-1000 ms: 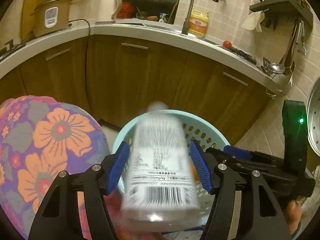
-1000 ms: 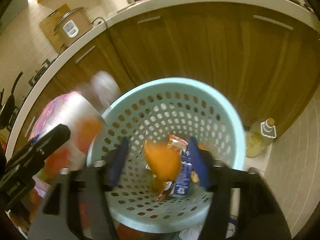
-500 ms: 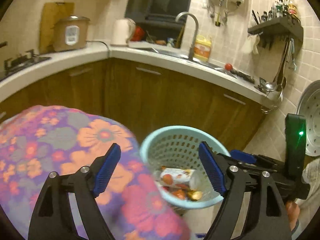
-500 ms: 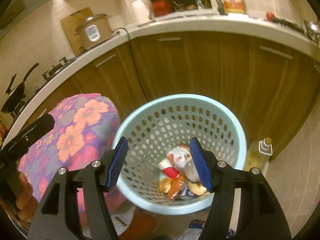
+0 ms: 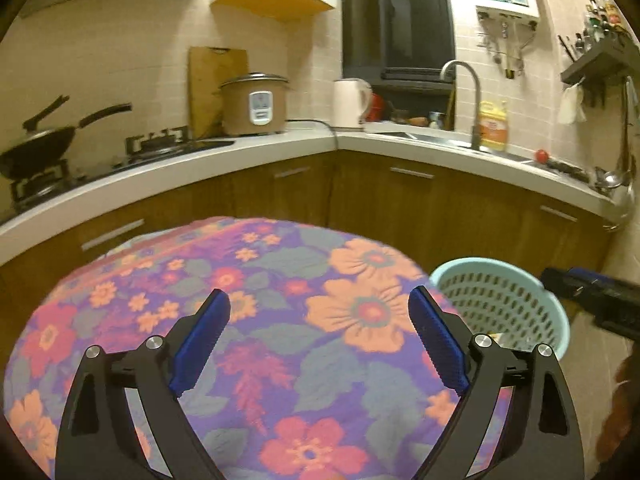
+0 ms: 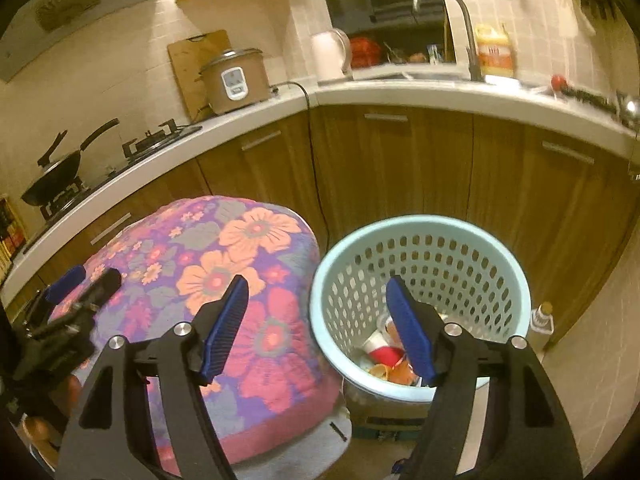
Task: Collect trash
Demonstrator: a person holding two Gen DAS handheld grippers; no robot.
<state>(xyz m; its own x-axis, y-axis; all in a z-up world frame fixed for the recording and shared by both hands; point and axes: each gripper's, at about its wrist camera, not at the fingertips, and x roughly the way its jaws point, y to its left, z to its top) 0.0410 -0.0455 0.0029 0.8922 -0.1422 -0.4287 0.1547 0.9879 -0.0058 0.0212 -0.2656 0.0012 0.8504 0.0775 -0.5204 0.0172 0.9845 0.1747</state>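
Note:
A light blue perforated basket (image 6: 420, 236) stands on the floor by the wooden cabinets, with trash (image 6: 386, 354) lying in its bottom: a red and white cup and orange wrappers. The same basket (image 5: 500, 296) shows at the right of the left wrist view. My left gripper (image 5: 318, 338) hovers over the flowered cloth (image 5: 280, 304), its jaws still opening with nothing between them. My right gripper (image 6: 318, 322) hangs above the basket's left rim, jaws also opening and empty. The left gripper (image 6: 80, 284) appears at the left edge of the right wrist view.
A round table under the flowered cloth (image 6: 224, 280) stands just left of the basket. An oil bottle (image 6: 542, 318) sits on the floor right of the basket. The curved counter (image 5: 280, 148) carries a rice cooker (image 5: 254, 104), a kettle (image 5: 352, 102), a wok (image 5: 40, 148) and a sink tap.
The left gripper let a labelled bottle fall into the basket, then swung left over the table. The right gripper let go of wrappers, rose and drew back. Both jaws spread wider.

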